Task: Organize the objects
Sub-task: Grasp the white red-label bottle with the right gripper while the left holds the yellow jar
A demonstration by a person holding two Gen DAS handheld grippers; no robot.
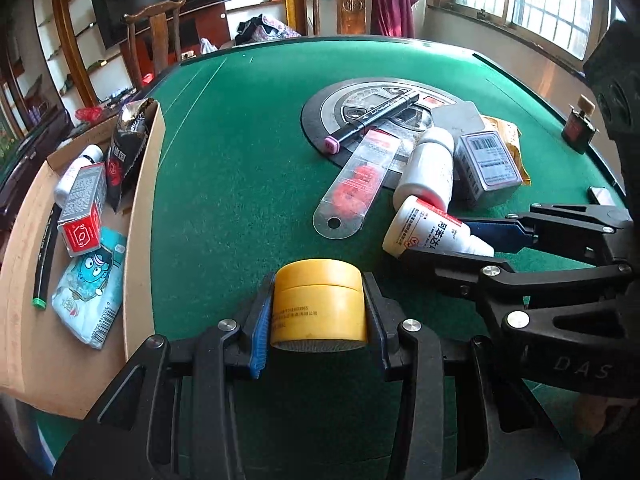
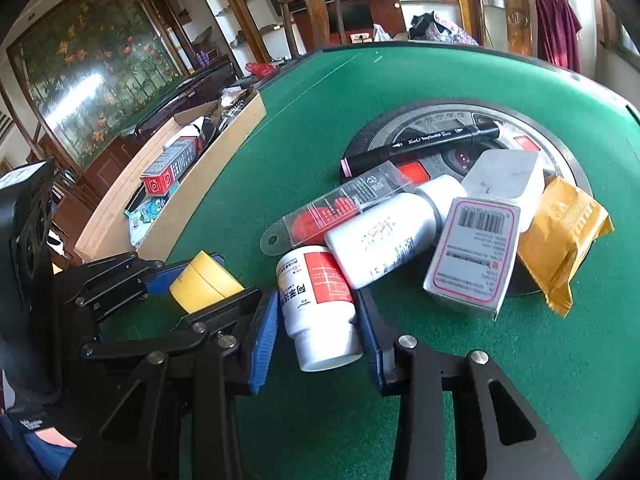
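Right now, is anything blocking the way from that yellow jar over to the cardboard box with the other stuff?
Nothing visible does. The left tongs grip the yellow jar, and only bare green felt lies between it and the cardboard box, whose near wall it must clear.

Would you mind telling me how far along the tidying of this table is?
Partly done. The cardboard tray already holds a red-and-grey carton, a black foil sachet and a blue cartoon packet. In hand: the left tool grips a yellow round jar; the right tool straddles a white red-labelled pill bottle. Left: the black marker pen, grey barcode box and yellow pouch.
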